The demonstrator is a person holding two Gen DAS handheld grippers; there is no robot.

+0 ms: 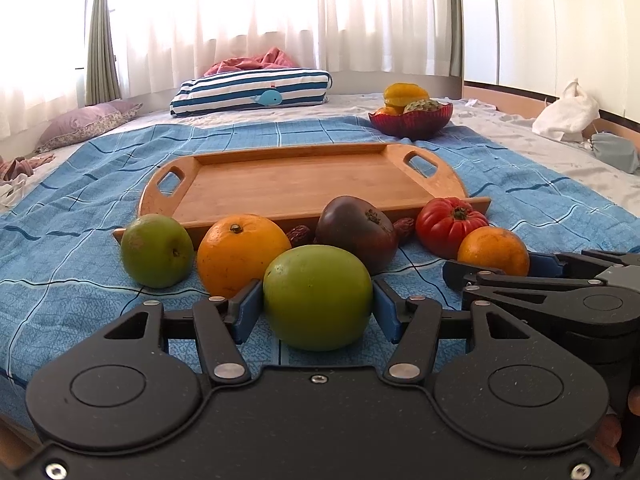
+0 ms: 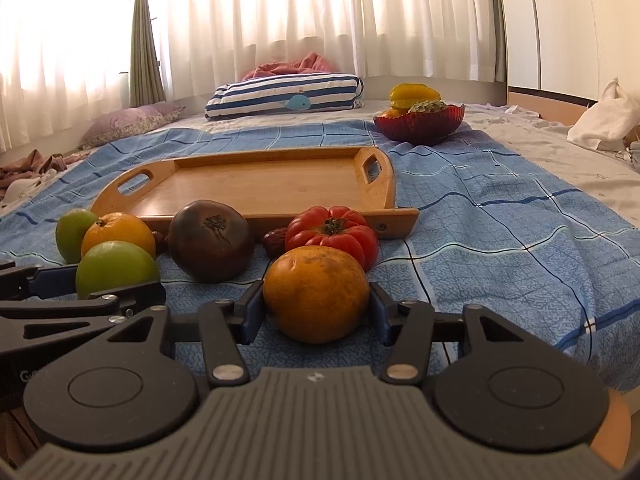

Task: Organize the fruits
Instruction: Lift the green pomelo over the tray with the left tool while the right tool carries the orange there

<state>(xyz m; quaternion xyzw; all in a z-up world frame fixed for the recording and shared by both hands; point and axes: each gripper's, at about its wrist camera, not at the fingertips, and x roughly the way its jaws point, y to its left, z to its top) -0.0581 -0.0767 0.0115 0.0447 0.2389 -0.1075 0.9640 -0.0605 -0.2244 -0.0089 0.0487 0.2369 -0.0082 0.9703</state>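
Note:
My left gripper (image 1: 318, 302) is shut on a green fruit (image 1: 318, 298) resting on the blue cloth. My right gripper (image 2: 316, 300) is shut on an orange (image 2: 316, 294), also on the cloth; the gripper shows at the right of the left wrist view (image 1: 492, 270). Beyond lie a second green fruit (image 1: 157, 250), a bigger orange (image 1: 242, 254), a dark purple tomato (image 1: 356, 232), a red ribbed tomato (image 1: 450, 224) and two brown dates (image 1: 300, 235). An empty wooden tray (image 1: 296, 184) lies behind them.
A red bowl (image 1: 412, 122) with yellow and green fruit stands at the back right. A striped pillow (image 1: 252, 92) and a purple pillow (image 1: 86, 120) lie further back. A white bag (image 1: 568, 114) sits at the right edge of the bed.

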